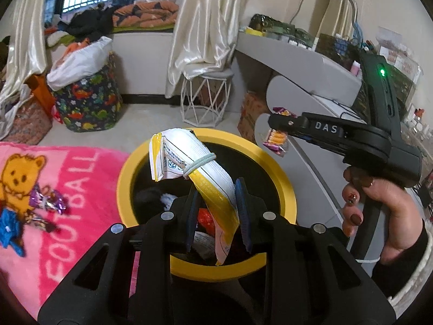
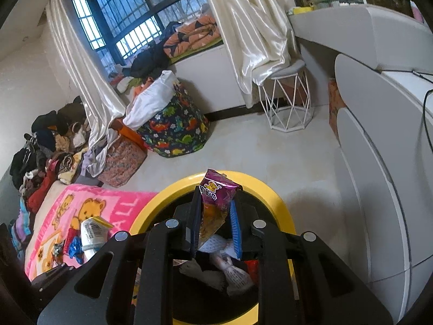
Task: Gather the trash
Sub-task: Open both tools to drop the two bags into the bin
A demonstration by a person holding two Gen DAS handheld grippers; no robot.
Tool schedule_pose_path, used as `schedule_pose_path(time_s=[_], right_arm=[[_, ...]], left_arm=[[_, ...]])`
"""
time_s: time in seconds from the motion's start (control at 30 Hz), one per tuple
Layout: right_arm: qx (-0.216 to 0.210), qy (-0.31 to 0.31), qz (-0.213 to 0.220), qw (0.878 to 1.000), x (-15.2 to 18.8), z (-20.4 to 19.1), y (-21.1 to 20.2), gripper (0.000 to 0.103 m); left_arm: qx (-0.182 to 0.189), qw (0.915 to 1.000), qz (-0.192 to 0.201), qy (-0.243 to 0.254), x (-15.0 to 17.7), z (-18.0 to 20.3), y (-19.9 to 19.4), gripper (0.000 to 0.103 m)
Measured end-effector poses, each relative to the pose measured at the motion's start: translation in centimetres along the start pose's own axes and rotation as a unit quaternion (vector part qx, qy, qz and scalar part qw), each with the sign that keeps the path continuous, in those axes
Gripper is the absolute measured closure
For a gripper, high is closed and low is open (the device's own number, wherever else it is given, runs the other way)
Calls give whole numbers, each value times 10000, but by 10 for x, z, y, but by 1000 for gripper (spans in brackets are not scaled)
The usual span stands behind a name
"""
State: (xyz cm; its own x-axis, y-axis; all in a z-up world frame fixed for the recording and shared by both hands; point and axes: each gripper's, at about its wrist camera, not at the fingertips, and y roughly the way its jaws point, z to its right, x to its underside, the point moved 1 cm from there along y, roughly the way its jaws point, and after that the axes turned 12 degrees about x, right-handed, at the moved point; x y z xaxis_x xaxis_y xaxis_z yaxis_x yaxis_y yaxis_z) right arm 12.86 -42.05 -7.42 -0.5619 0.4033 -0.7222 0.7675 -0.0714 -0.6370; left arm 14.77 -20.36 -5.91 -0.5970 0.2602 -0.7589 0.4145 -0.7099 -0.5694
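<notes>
A yellow-rimmed bin point(image 1: 284, 178) with a dark inside stands on the floor beside a pink bear blanket point(image 1: 62, 197). My left gripper point(image 1: 217, 211) is shut on a white and yellow packet point(image 1: 189, 159) bound with a rubber band, held over the bin. My right gripper point(image 2: 215, 224) is shut on a purple snack wrapper point(image 2: 213, 192) over the same bin point(image 2: 173, 192). The right gripper point(image 1: 278, 124) also shows in the left wrist view with the wrapper point(image 1: 276, 139). Several purple and blue wrappers point(image 1: 48, 203) lie on the blanket. Trash lies inside the bin.
A grey curved desk point(image 2: 379, 135) stands to the right. A white wire stool point(image 2: 286, 100) and a dinosaur-print basket point(image 2: 176, 127) stand near the curtains. Clothes are piled at the left wall point(image 2: 46, 146).
</notes>
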Motion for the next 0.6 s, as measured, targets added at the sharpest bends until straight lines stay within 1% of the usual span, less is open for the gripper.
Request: schedule_pose_path(time_s=[0.33,0.5,0.57,0.6], right_arm=[[36,42,-151,9999,0,2,16,84],[-41,101,-241,9996,-1,3,24,82],[-31,144,-250,9996,0,4,26,77],[-65,173,-267,9995,0,5,26,72]], left_arm=[[258,9988,-422,-51,10,2,26,83],[254,9976,-626,-155,16,-2,36,82],[262,9971,-679,-226,16,-5,38,82],[246,9970,-688,-266,17,-7,39,81]])
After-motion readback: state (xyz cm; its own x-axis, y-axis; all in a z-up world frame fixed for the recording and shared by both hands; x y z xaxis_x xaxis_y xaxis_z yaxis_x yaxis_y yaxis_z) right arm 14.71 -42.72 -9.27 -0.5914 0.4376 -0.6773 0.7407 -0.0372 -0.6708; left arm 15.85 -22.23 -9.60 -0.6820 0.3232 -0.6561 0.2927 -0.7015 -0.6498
